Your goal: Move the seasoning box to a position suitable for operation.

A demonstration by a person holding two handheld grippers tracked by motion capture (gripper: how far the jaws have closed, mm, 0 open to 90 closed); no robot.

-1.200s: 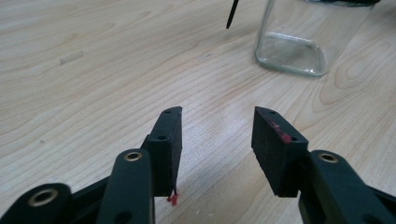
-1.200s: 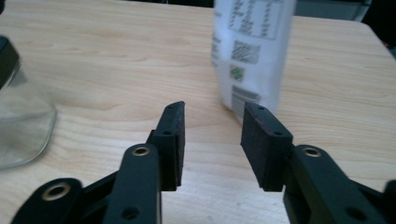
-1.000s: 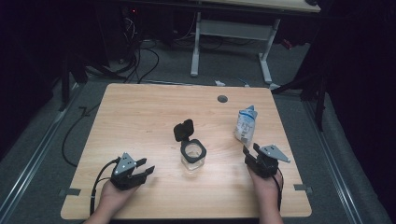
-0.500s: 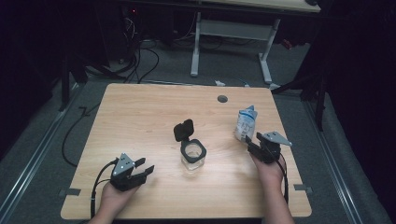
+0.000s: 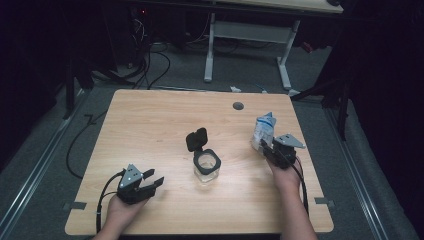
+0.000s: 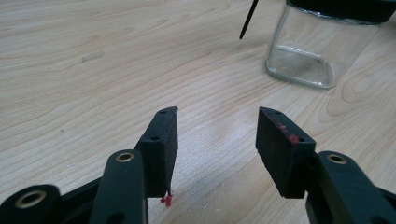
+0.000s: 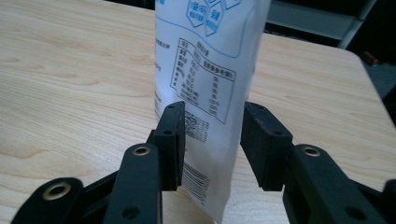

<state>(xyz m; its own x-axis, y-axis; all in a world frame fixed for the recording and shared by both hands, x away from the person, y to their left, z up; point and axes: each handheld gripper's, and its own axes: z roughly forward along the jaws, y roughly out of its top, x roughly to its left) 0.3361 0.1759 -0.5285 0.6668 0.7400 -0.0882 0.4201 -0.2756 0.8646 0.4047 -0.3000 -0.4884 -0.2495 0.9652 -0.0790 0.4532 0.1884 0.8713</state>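
Observation:
A white and blue printed pouch stands upright near the table's right edge. My right gripper reaches it from the near side. Its jaws have just been closing and, in the right gripper view, its pads sit against both sides of the pouch, so my right gripper is shut on it. A clear glass jar with a black rim stands mid-table, its black flip lid raised open. My left gripper rests open at the near left. In the left gripper view the left gripper holds nothing and the jar lies ahead to its right.
The wooden table has a small round grommet hole at the back right. Beyond the far edge stand a white desk frame and loose cables on dark floor.
My right hand has moved forward to the pouch, and its jaws now stand around the pouch's lower part. The left hand, the jar and the pouch have stayed put.

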